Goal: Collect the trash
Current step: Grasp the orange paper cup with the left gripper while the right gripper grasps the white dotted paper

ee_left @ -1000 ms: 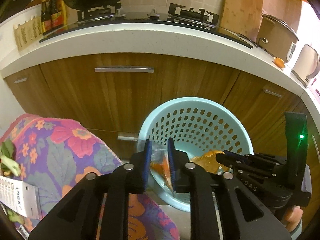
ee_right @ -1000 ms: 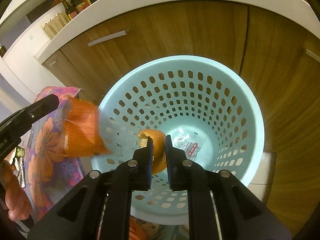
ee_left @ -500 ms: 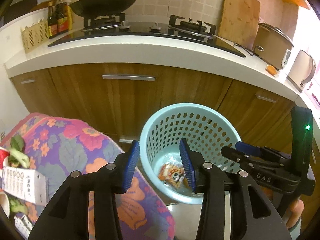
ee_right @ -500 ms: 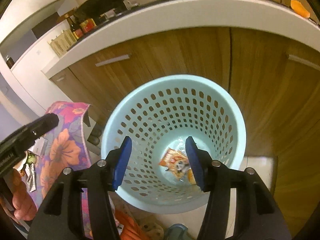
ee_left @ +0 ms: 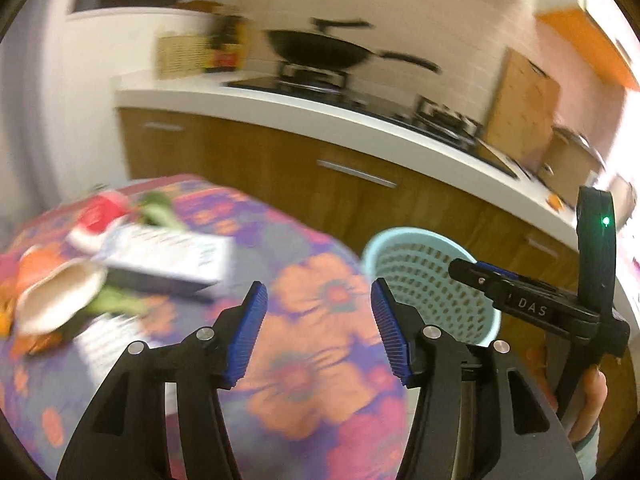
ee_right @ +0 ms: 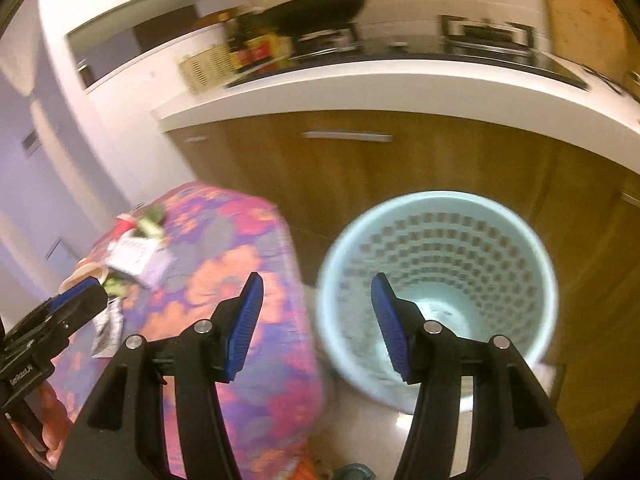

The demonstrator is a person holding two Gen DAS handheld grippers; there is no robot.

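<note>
The left tongs (ee_left: 318, 330) stood wide apart with nothing between their blue ribbed pads (ee_left: 246, 336), hanging over the table covered by a purple cloth with orange and pink flowers (ee_left: 320, 360). The right tongs (ee_right: 316, 322) were equally wide and empty, poised over the gap between that flowered cloth (ee_right: 248, 280) and the pale blue perforated plastic basket (ee_right: 440, 280), which stood on the floor against the brown wooden cabinets (ee_right: 400, 168). Both views were blurred. In the left wrist view the pale blue basket (ee_left: 436, 280) showed just beyond the table's edge, with the right tongs (ee_left: 480, 276) reaching in from the right beside it. The trash lay on the far left part of the cloth: a white and blue printed carton (ee_left: 168, 256), a red and white wrapper (ee_left: 102, 220), some green leafy scraps (ee_left: 160, 210) and a pale curved piece (ee_left: 56, 296) that was too blurred to identify. In the right wrist view the same white carton (ee_right: 136, 258) and green scraps (ee_right: 150, 220) sat near the cloth's far corner, just beyond the tip of the left tongs (ee_right: 82, 294). The basket's contents could not be made out. A black wok (ee_left: 320, 52) rested on the stove on the white counter (ee_left: 360, 124) above the cabinets.
</note>
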